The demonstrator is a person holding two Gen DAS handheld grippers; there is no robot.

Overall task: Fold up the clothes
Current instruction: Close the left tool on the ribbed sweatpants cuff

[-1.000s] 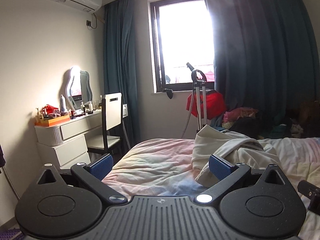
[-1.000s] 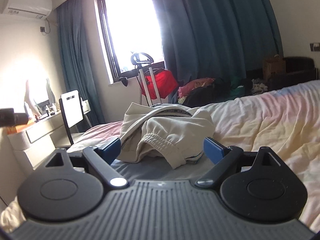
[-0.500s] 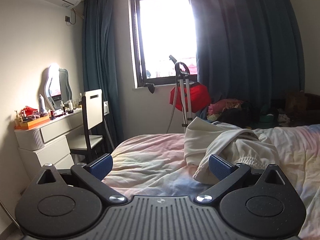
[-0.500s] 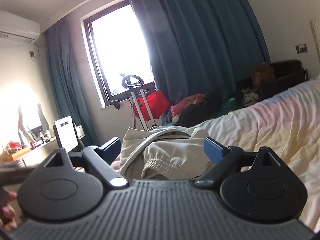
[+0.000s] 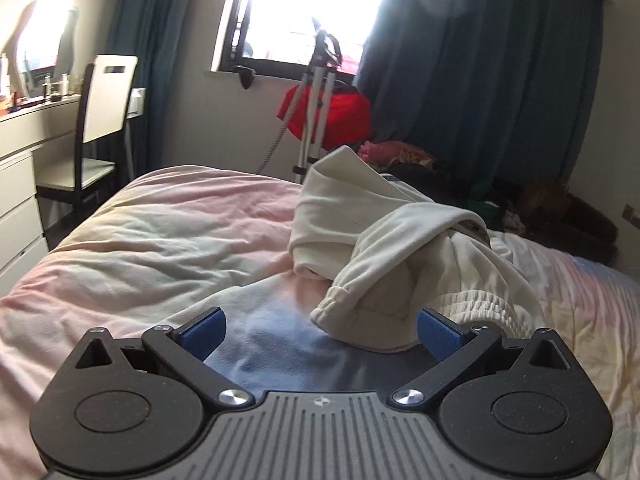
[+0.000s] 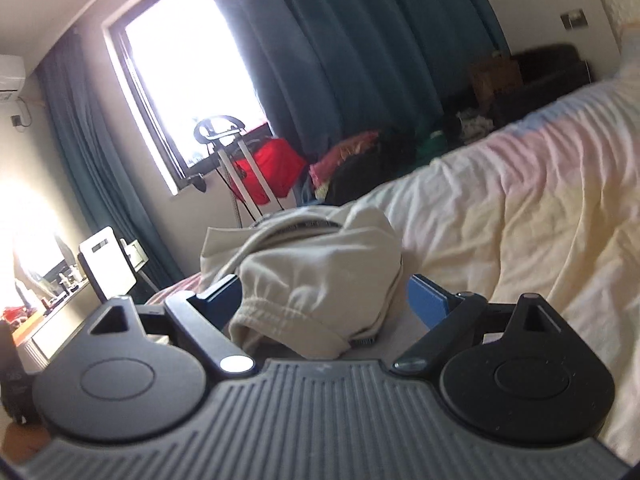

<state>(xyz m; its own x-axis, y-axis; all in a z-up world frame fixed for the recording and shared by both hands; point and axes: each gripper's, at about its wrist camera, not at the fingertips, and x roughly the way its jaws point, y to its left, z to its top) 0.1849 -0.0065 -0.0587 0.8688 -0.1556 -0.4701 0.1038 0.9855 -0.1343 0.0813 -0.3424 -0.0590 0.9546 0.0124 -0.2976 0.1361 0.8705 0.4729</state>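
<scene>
A crumpled cream garment [image 5: 384, 240] with ribbed cuffs lies heaped on the bed [image 5: 160, 240], whose cover is pastel pink, yellow and blue. In the left wrist view my left gripper [image 5: 320, 330] stands open just short of the heap, a cuff hanging near its right pad [image 5: 436, 334]. From the other side, my right gripper [image 6: 324, 300] is open too, and the garment [image 6: 320, 280] bulges between its blue pads without being pinched. The underside of the heap is hidden.
Beyond the bed's far edge stand a garment steamer stand [image 5: 320, 92] with a red bag [image 5: 336, 116], a pile of dark and pink clothes [image 5: 404, 160], a chair [image 5: 100, 120], a white dresser [image 5: 20, 160] and dark curtains [image 5: 480, 80]. Bedcover stretches right [image 6: 540, 220].
Both grippers have moved forward to the garment, which now fills much more of each view. The right view has tilted. Both stay open.
</scene>
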